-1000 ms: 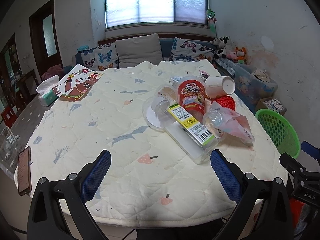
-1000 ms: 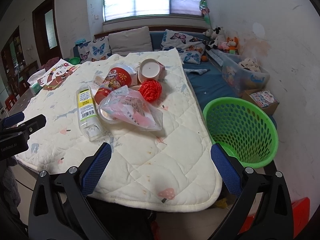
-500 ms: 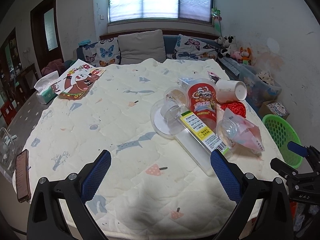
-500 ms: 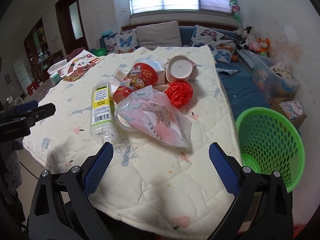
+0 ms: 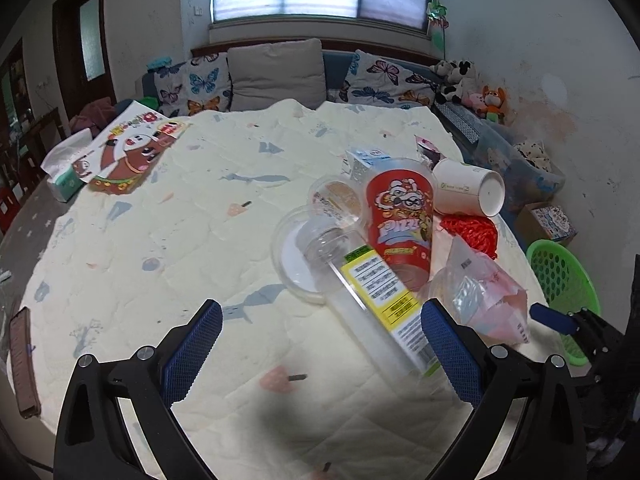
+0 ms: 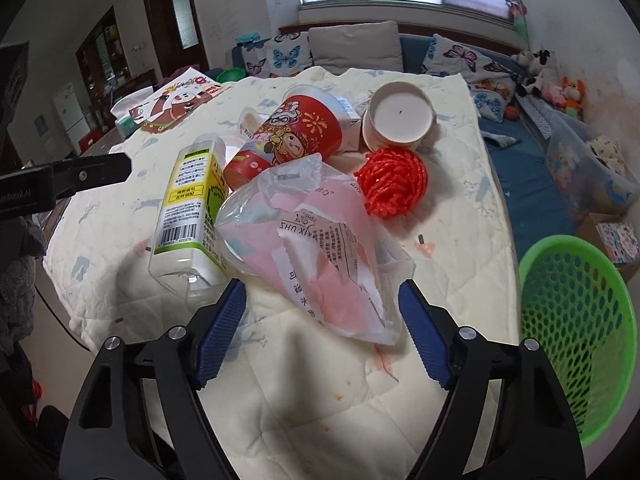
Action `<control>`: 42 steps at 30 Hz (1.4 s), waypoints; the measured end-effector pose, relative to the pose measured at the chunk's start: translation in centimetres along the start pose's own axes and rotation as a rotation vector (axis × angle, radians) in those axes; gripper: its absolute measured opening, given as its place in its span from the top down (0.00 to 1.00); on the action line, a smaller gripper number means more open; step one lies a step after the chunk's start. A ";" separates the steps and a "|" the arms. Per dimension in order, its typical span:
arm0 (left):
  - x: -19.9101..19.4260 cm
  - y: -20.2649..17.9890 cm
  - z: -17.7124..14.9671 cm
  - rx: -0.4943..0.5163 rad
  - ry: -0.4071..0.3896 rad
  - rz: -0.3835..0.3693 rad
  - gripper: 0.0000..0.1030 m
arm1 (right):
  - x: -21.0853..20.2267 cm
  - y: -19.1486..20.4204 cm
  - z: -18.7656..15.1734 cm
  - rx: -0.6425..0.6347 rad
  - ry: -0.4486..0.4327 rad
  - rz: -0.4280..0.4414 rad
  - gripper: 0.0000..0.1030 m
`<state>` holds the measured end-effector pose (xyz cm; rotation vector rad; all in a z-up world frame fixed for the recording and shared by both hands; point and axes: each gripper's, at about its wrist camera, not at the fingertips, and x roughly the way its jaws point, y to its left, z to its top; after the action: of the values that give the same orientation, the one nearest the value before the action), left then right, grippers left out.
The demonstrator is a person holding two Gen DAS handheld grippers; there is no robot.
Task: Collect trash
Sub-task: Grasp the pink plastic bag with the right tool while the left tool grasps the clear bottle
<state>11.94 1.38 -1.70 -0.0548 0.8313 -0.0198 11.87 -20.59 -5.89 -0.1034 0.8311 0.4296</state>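
Reaching for the plastic bag (image 6: 320, 256) on the table (image 6: 304, 392), the right gripper (image 6: 322, 330) has been closing its jaws around it without pinching yet, the left gripper (image 5: 320, 354) gapes wide, and next the bag needs squeezing and dropping into the green basket (image 6: 576, 344).

Butterfly cushions (image 5: 200, 84), plush toys (image 5: 472, 84), tissue pack (image 5: 66, 164).

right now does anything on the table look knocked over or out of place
Yes: the clear bottle, red cup and white paper cup all lie tipped on their sides, heaped with a crumpled plastic bag near the table's right edge.
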 end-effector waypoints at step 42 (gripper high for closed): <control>7.5 -0.8 1.3 -0.161 0.242 -0.160 0.43 | -0.6 0.6 -1.4 0.043 -0.049 0.038 0.71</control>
<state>17.97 0.32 -6.34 -0.2753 1.0676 -0.1119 10.28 -20.57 -6.33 -0.0375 0.7950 0.4481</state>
